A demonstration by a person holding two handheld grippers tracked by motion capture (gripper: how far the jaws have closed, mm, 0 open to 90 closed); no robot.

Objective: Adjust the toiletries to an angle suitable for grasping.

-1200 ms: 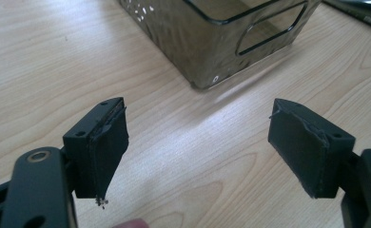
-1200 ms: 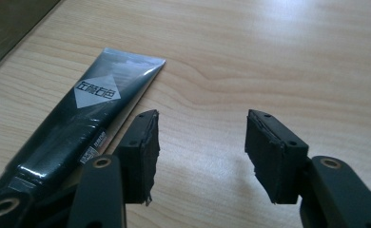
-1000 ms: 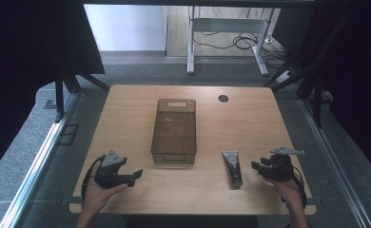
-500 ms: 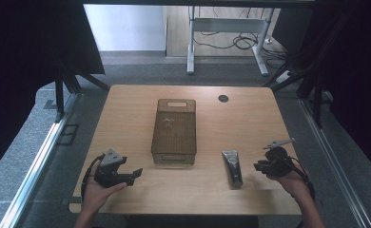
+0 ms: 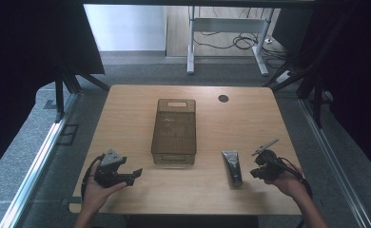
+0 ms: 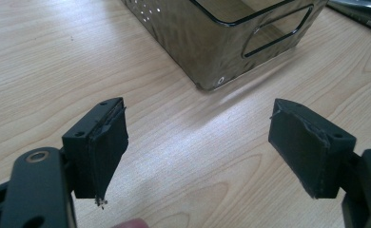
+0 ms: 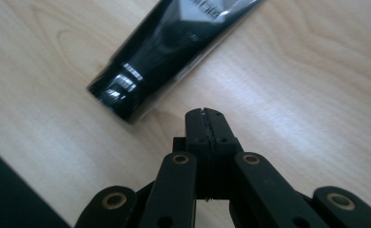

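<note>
Beside the right gripper [image 5: 264, 167], whose jaws have just been closing together on nothing, the black tube [image 5: 232, 166] is lying lengthwise, nearer than the left gripper [image 5: 126, 175], jaws apart.

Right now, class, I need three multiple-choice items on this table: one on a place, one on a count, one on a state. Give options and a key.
1. Where does the black tube lie?
A. Inside the bin
B. On the table, between the bin and the right gripper
C. Between the left gripper's pads

2. How many bins stand on the table?
A. One
B. Two
C. Three

3. How are the right gripper's pads?
A. Wide apart
B. Clamped on the tube
C. Pressed together, holding nothing

Key: B, the tube rests on bare wood beside the translucent brown bin; A, a single bin; C, pads meet short of the tube.
</note>
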